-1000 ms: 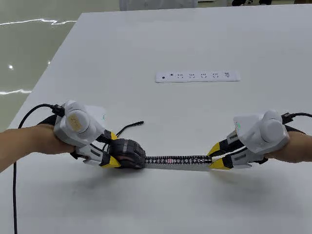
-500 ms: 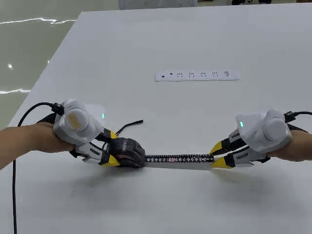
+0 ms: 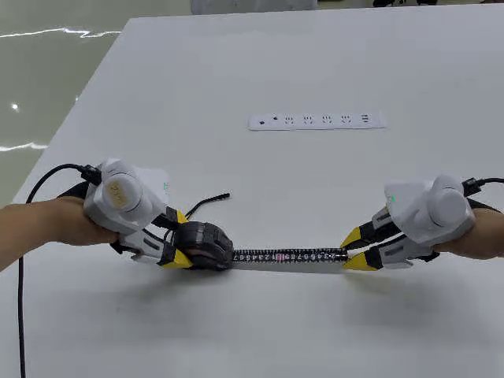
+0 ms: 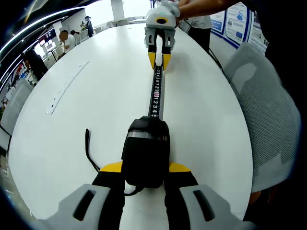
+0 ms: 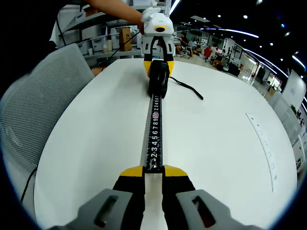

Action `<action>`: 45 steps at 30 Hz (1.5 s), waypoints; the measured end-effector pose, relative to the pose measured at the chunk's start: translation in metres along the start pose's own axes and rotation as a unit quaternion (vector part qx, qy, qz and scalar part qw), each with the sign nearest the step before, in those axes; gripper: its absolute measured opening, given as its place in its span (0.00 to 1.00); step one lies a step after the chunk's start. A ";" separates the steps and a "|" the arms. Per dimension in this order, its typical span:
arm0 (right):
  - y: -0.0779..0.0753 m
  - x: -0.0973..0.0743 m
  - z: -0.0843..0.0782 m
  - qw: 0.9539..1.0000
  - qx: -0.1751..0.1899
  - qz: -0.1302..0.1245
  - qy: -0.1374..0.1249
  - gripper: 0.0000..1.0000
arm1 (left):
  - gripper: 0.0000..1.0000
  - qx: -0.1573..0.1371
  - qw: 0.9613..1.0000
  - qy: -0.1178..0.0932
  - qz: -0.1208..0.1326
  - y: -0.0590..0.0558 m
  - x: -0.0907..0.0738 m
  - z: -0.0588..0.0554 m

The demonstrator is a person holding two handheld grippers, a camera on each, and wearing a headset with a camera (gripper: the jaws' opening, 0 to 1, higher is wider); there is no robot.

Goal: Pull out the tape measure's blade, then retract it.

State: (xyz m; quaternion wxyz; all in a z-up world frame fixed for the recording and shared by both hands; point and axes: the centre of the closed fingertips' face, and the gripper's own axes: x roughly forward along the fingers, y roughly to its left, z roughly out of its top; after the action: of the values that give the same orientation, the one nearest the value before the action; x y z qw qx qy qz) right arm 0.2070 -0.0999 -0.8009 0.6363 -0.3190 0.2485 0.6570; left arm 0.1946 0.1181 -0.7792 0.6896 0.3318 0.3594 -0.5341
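A black tape measure case (image 3: 203, 245) rests on the white table (image 3: 315, 63), and my left gripper (image 3: 179, 239) is shut on it. In the left gripper view the case (image 4: 145, 151) sits between the yellow-tipped jaws. The blade (image 3: 287, 257) runs flat along the table to the right, its numbers showing. My right gripper (image 3: 348, 250) is shut on the blade's end. In the right gripper view the blade (image 5: 154, 134) stretches from my jaws up to the case (image 5: 158, 77) and the other gripper (image 5: 156, 26). A thin black wrist strap (image 3: 206, 203) trails from the case.
A white power strip (image 3: 316, 120) lies flat further back on the table. A black cable (image 3: 31, 205) hangs from the left gripper past the table's left edge. A grey mesh chair (image 4: 261, 110) stands beside the table.
The right gripper has moved slightly to the right with the blade's end, so a little more blade shows. The left gripper and case have stayed in place.
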 end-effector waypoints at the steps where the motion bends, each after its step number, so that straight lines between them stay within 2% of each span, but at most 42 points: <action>1: 0.000 0.000 0.000 1.000 0.000 0.000 0.000 0.11 | 0.26 0.000 1.000 0.000 0.000 0.000 0.000 0.001; 6: 0.002 -0.002 0.001 1.000 0.001 0.000 0.000 0.11 | 0.26 0.000 1.000 0.000 -0.001 0.004 0.001 -0.005; 19: -0.001 -0.006 0.000 1.000 0.001 0.000 0.001 0.11 | 0.26 0.002 1.000 0.002 -0.005 0.001 -0.002 -0.003; 22: -0.001 -0.006 -0.003 1.000 0.002 -0.001 0.001 0.11 | 0.26 0.003 1.000 0.003 -0.005 0.003 -0.001 -0.006; 24: 0.002 -0.008 0.001 1.000 0.002 0.000 0.001 0.11 | 0.26 0.003 1.000 0.003 -0.005 0.002 -0.001 -0.004; 26: -0.001 -0.006 -0.003 1.000 0.002 -0.001 0.001 0.11 | 0.26 0.002 1.000 0.003 -0.005 0.001 -0.001 -0.004; 29: 0.000 -0.008 -0.001 1.000 0.002 -0.001 0.000 0.11 | 0.26 0.002 1.000 0.003 -0.005 0.006 0.001 -0.009; 31: -0.001 -0.008 -0.002 1.000 0.001 -0.001 -0.001 0.11 | 0.26 0.002 1.000 0.003 -0.004 0.001 -0.001 -0.004; 32: -0.002 -0.007 -0.003 1.000 0.001 -0.001 -0.001 0.11 | 0.26 0.002 1.000 0.003 -0.005 0.005 0.001 -0.009; 41: -0.002 -0.010 -0.003 1.000 0.003 -0.003 -0.002 0.11 | 0.26 0.002 1.000 0.003 -0.005 0.000 -0.002 -0.004; 45: 0.000 -0.012 -0.001 1.000 0.003 -0.002 -0.001 0.11 | 0.26 0.002 1.000 0.004 -0.005 0.005 0.000 -0.010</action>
State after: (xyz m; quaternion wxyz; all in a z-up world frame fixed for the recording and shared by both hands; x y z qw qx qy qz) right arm 0.2066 -0.1086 -0.7927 0.6391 -0.3170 0.2486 0.6552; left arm 0.1984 0.1273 -0.7841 0.6851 0.3335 0.3624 -0.5368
